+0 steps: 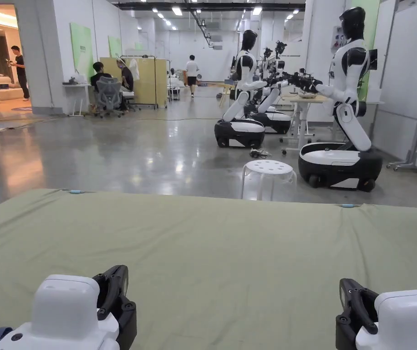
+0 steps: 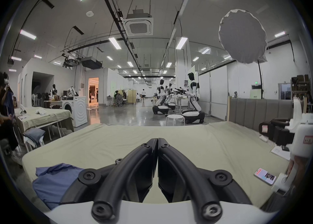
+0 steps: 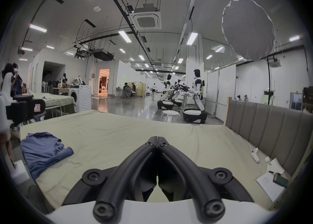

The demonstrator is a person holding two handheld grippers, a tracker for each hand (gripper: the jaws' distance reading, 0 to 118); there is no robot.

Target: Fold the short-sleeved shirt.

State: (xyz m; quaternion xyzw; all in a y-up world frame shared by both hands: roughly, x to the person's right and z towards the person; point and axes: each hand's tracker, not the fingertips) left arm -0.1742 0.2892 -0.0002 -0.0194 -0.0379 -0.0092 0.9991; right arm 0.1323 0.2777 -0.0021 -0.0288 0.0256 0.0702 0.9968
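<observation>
Blue short-sleeved shirt (image 3: pixel 43 151) lying crumpled at bed's (image 3: pixel 118 136) near-left corner, well apart from both tools. Likely light, soft, limp; probably sagging and bunching when lifted, so pinching shoulder seams or hem corners looks best. Left hand-held gripper (image 2: pixel 157 140) hovering level over sheet, jaws clenched together, grasping nothing. Right hand-held gripper (image 3: pixel 157 138) doing likewise, pointing across bed, empty.
</observation>
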